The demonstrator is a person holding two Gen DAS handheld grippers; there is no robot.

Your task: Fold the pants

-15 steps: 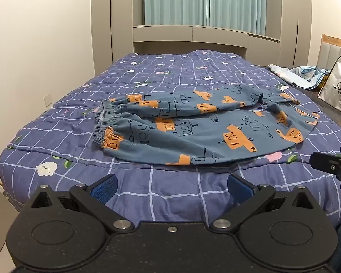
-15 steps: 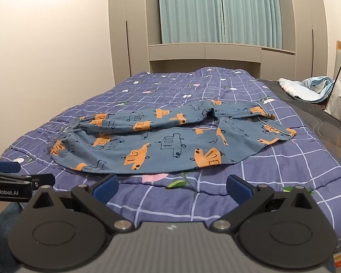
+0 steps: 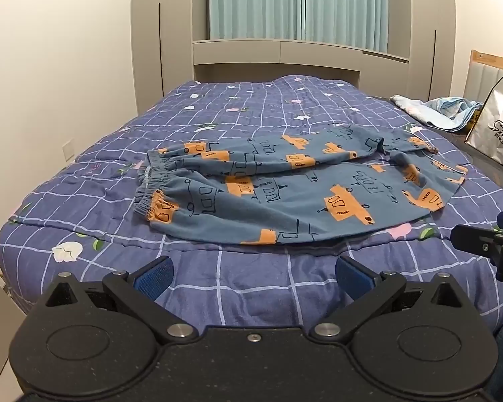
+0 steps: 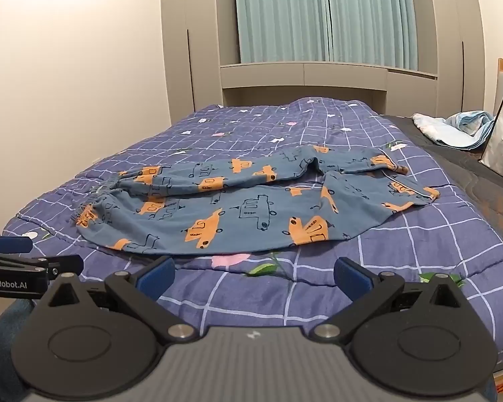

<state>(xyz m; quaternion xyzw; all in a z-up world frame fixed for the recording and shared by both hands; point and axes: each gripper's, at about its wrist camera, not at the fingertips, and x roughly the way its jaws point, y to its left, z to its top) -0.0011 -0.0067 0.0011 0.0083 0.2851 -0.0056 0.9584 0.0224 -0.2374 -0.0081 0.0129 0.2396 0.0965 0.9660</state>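
Observation:
Blue pants (image 3: 285,191) with orange car prints lie spread on the bed, elastic waistband (image 3: 147,184) at the left, leg ends at the right. They also show in the right wrist view (image 4: 244,207). My left gripper (image 3: 253,273) is open and empty, above the bed's near edge, short of the pants. My right gripper (image 4: 253,273) is open and empty, also short of the pants' near edge. The right gripper shows at the right edge of the left wrist view (image 3: 486,241); the left gripper shows at the left of the right wrist view (image 4: 23,261).
The bed carries a purple checked quilt (image 3: 234,114). A light blue cloth bundle (image 3: 446,110) and a white shopping bag (image 3: 496,134) sit at the far right. A wall runs along the bed's left side, cabinets and curtains behind.
Both grippers have lifted or tipped slightly, so the pants sit a little lower in both views. Nothing was grasped.

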